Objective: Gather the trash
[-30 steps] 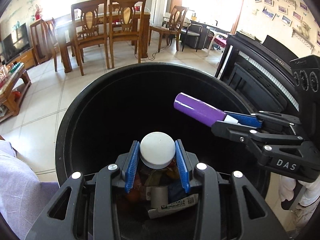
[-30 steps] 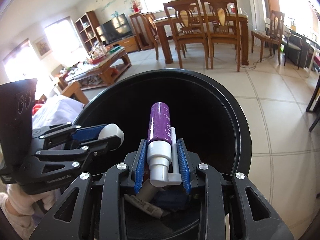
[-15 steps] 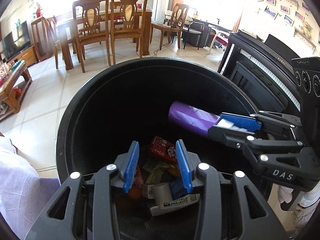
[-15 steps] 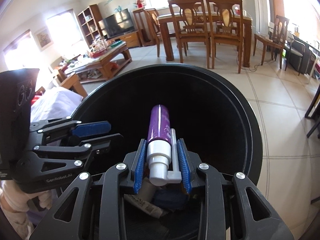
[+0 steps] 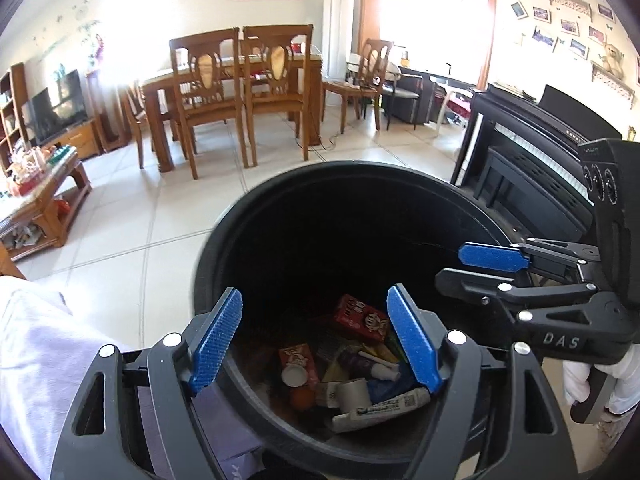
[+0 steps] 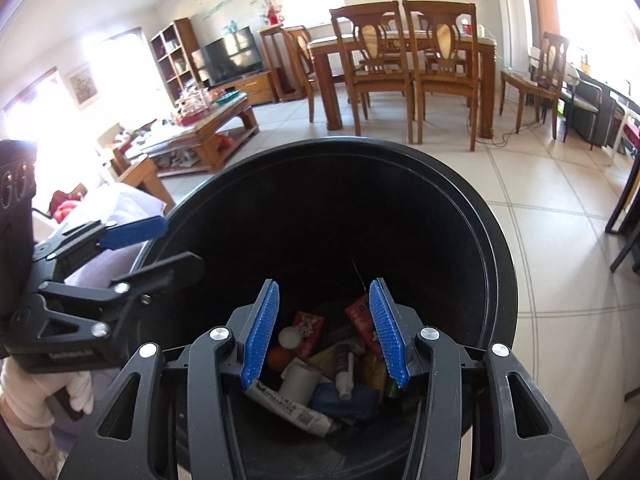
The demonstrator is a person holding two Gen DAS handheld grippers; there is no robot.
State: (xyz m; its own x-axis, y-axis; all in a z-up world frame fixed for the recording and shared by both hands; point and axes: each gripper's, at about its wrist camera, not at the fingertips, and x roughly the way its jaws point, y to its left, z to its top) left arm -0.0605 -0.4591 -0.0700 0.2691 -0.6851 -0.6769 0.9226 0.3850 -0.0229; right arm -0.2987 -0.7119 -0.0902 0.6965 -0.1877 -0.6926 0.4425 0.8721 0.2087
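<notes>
Down in the black bin (image 5: 248,216) the trash lies in a dim heap, partly cut off by the gripper bodies. A red carton (image 5: 362,318), a grey tube (image 5: 380,408), a white-capped jar (image 5: 294,374) and a purple bottle (image 5: 360,362) can be made out; the darker wrappers cannot be told apart. The bin's base and outer wall are hidden.

Both grippers tilt downward over the bin's mouth. The left gripper (image 5: 316,340) has just been opening and its jaws stand wide, nothing between them. The right gripper (image 6: 326,330) has also just been opening; its jaws stand parted less widely and empty, the purple bottle (image 6: 344,364) lying on the heap below.

Only the left view shows a black piano (image 5: 532,184) behind the bin and a gloved hand (image 5: 576,380) on the right gripper's handle. Only the right view shows the left gripper (image 6: 160,248) from the side, a gloved hand (image 6: 28,396) under it.
</notes>
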